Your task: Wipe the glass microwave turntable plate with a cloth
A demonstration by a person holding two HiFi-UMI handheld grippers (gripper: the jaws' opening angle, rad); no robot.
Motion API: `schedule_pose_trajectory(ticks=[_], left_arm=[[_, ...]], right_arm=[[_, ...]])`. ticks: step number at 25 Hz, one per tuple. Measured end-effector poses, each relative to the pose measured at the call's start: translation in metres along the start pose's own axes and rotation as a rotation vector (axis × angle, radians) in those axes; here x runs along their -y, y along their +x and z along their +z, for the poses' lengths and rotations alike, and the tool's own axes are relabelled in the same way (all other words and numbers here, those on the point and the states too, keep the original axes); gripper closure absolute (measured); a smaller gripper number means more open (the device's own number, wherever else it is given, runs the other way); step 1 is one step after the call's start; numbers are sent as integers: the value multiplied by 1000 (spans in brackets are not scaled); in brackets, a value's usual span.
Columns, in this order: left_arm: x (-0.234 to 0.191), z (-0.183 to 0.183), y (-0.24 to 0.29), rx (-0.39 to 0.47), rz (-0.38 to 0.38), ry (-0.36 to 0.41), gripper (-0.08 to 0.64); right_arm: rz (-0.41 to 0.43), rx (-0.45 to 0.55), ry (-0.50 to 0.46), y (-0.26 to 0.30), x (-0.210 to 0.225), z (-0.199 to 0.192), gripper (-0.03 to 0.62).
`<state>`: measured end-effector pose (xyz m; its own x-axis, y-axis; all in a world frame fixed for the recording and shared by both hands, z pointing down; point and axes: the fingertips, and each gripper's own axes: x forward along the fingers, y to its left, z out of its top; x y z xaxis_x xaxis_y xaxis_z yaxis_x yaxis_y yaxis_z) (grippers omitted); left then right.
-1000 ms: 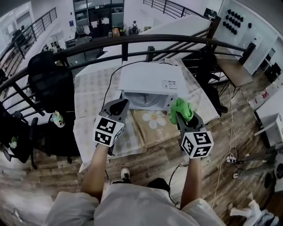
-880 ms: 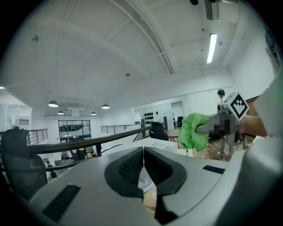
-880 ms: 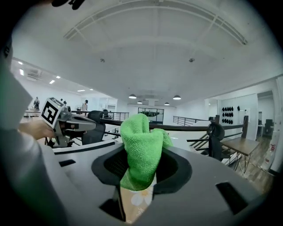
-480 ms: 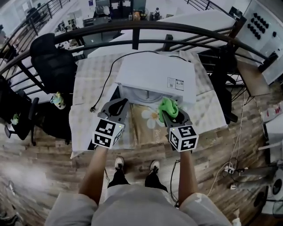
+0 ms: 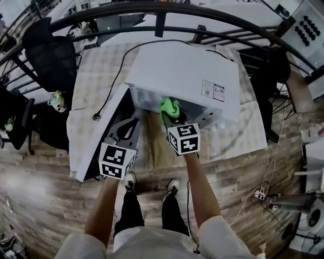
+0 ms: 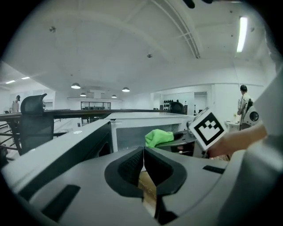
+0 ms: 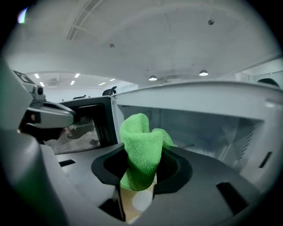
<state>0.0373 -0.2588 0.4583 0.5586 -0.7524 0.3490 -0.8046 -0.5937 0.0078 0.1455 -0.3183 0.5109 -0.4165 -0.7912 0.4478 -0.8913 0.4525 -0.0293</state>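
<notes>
A white microwave [image 5: 182, 71] stands on the table with its door [image 5: 101, 136] swung open to the left. My right gripper [image 5: 169, 115] is shut on a green cloth [image 5: 170, 108], with the cloth at the mouth of the cavity. In the right gripper view the cloth [image 7: 143, 152] bulges up between the jaws, in front of the grey cavity [image 7: 203, 130]. I cannot make out the glass turntable plate. My left gripper [image 5: 134, 120] is shut on nothing, left of the right one, in front of the open door. From the left gripper view I see the cloth [image 6: 158, 137].
The microwave's black power cable [image 5: 109, 93] trails left across the checked tablecloth [image 5: 96, 76]. A black chair [image 5: 48, 55] stands at the far left and a dark railing [image 5: 167, 10] runs behind the table. The wooden floor [image 5: 50, 202] lies below.
The right gripper has carried the green cloth forward, up to the microwave's opening. The head camera has come closer over the microwave. The left gripper stays shut beside the door.
</notes>
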Motion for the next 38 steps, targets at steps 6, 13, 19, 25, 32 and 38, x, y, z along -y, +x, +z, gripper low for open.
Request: schedule_pose_trajectory(ticks=[6, 13, 19, 25, 32, 38], left_arm=[[3, -28, 7, -18, -24, 67, 540], [7, -54, 11, 12, -33, 42, 540], [19, -62, 25, 12, -63, 32, 540], [35, -59, 36, 17, -104, 42, 540], [38, -49, 34, 38, -116, 51, 540], [23, -49, 24, 54, -90, 35, 540]], right_arm=[[-39, 28, -80, 71, -2, 1, 433], [-110, -45, -320, 121, -2, -6, 433], [-184, -92, -320, 107, 36, -29, 433], [-340, -152, -267, 60, 81, -51, 434], [-429, -194, -263, 32, 83, -56, 437], [-256, -41, -270, 75, 45, -17, 434]])
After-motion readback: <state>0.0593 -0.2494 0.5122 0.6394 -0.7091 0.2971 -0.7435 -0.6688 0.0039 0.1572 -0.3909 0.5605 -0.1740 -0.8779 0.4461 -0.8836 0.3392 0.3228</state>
